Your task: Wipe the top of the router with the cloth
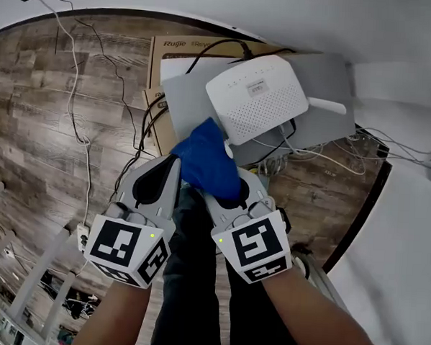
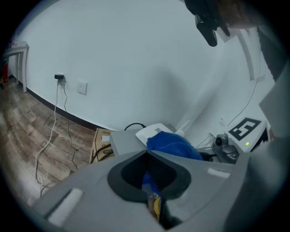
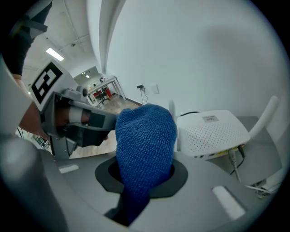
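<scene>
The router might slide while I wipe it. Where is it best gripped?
I'd pinch the white router by its thin left edge, coming from the left: its top is too broad for jaws, and the antenna and cables crowd its right side.

cloth (image 1: pixel 205 160): blue | router (image 1: pixel 257 97): white, dotted holes | floor (image 1: pixel 31 122): brown wood grain | board (image 1: pixel 329 73): grey

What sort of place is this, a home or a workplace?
Likely a corner of an office or workroom, though that is not certain: a white router on a grey platform against a white wall, a cardboard box beside it, and loose cables trailing over a wood-look floor.
</scene>
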A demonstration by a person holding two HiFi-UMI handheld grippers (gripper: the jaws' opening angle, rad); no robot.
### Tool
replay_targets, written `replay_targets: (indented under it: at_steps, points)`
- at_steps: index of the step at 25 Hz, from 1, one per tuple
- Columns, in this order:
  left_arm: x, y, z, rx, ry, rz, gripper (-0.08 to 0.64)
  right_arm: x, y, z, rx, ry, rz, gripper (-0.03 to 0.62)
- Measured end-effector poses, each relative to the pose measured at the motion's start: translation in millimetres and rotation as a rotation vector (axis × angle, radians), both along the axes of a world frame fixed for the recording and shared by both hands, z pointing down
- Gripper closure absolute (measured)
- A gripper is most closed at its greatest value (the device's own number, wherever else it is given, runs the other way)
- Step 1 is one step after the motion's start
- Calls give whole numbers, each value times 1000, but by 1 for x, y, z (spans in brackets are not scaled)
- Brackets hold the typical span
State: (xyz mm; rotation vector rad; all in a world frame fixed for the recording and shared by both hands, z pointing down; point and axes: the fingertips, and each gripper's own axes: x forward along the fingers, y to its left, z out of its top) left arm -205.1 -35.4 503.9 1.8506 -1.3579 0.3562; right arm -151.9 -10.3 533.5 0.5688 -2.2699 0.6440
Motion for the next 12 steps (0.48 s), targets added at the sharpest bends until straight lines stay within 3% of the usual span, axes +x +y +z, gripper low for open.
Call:
replay_targets:
  at_steps: [5, 12]
  points:
    - [12, -6, 9, -6, 27, -35, 560, 13, -9, 23, 7, 47, -16, 495]
    - [17, -18, -34, 36, 4, -26, 560, 12, -13, -29, 42, -6, -27, 495]
